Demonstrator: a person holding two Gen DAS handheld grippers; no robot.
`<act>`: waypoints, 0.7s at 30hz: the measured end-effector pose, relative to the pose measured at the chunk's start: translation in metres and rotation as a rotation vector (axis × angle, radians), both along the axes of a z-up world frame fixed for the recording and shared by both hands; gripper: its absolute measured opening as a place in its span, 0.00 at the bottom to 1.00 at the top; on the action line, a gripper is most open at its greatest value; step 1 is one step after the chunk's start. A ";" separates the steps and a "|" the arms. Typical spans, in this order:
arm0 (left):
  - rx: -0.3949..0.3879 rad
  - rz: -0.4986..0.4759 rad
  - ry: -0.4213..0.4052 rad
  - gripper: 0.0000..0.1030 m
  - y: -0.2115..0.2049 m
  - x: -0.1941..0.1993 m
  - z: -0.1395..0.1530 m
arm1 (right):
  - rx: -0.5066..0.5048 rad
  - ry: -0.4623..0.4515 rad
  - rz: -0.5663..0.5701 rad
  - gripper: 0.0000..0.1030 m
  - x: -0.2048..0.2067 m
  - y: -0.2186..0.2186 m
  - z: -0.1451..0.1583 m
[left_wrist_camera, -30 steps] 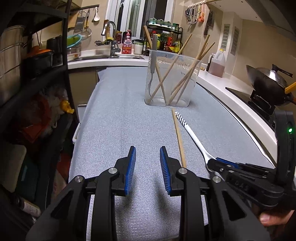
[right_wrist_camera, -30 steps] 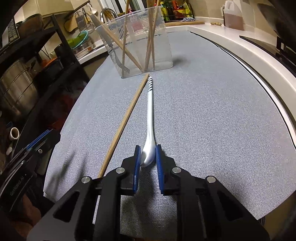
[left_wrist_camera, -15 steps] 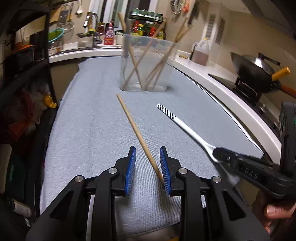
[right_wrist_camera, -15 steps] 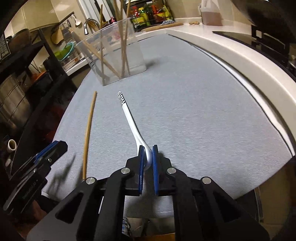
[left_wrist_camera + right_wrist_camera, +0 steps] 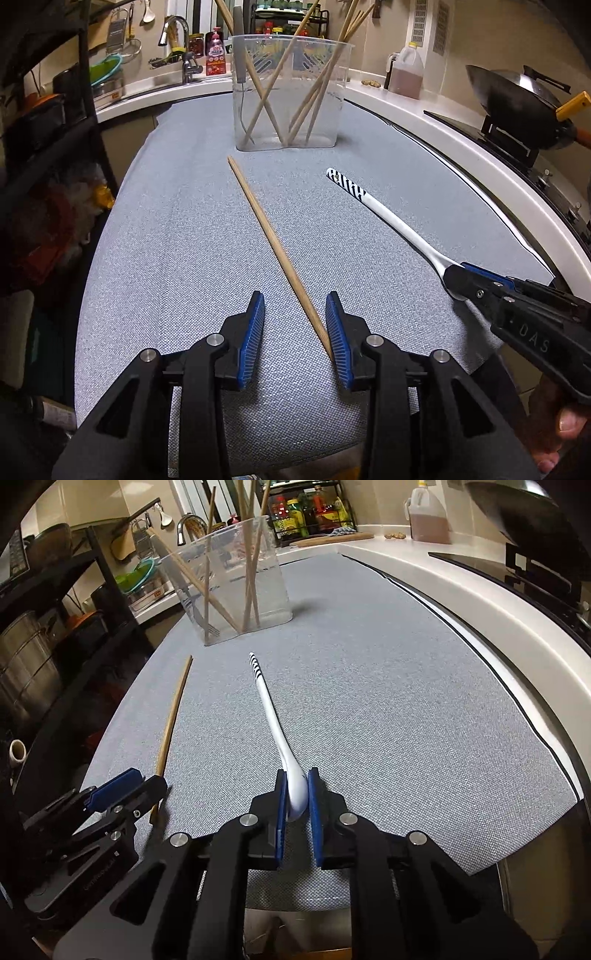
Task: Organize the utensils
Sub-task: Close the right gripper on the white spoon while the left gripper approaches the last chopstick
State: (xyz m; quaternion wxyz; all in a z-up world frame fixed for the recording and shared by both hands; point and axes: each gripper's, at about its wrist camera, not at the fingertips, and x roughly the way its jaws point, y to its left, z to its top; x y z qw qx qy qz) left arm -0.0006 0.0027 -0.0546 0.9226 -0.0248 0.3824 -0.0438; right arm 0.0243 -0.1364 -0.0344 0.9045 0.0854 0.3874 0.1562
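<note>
A white spoon (image 5: 275, 723) with a black-striped handle end lies across the grey cloth; its bowl sits between the pads of my right gripper (image 5: 295, 786), which is shut on it. The spoon also shows in the left wrist view (image 5: 384, 218), held by the right gripper (image 5: 458, 284). A wooden chopstick (image 5: 273, 243) lies on the cloth, its near end between the open jaws of my left gripper (image 5: 295, 321), close to the right pad. A clear plastic holder (image 5: 288, 92) with several chopsticks and a fork stands at the far end.
The grey cloth (image 5: 177, 229) covers the counter, with its front edge just below my grippers. A black shelf rack (image 5: 55, 110) stands on the left. A wok (image 5: 517, 99) sits on the stove at right. A sink and bottles (image 5: 214, 48) are behind the holder.
My right gripper has closed on the spoon's bowl and swung the spoon away from the chopstick. My left gripper has moved so the chopstick's near end lies between its open jaws.
</note>
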 end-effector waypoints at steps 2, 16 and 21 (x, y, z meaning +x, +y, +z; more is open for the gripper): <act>0.005 0.005 0.001 0.33 0.001 0.001 0.000 | -0.001 -0.002 0.002 0.13 0.000 0.001 0.000; 0.014 0.075 0.008 0.13 0.020 0.000 0.000 | -0.034 -0.031 0.035 0.14 -0.008 0.014 -0.001; 0.021 0.074 0.002 0.13 0.016 0.003 0.000 | -0.048 -0.047 0.038 0.14 -0.010 0.017 -0.001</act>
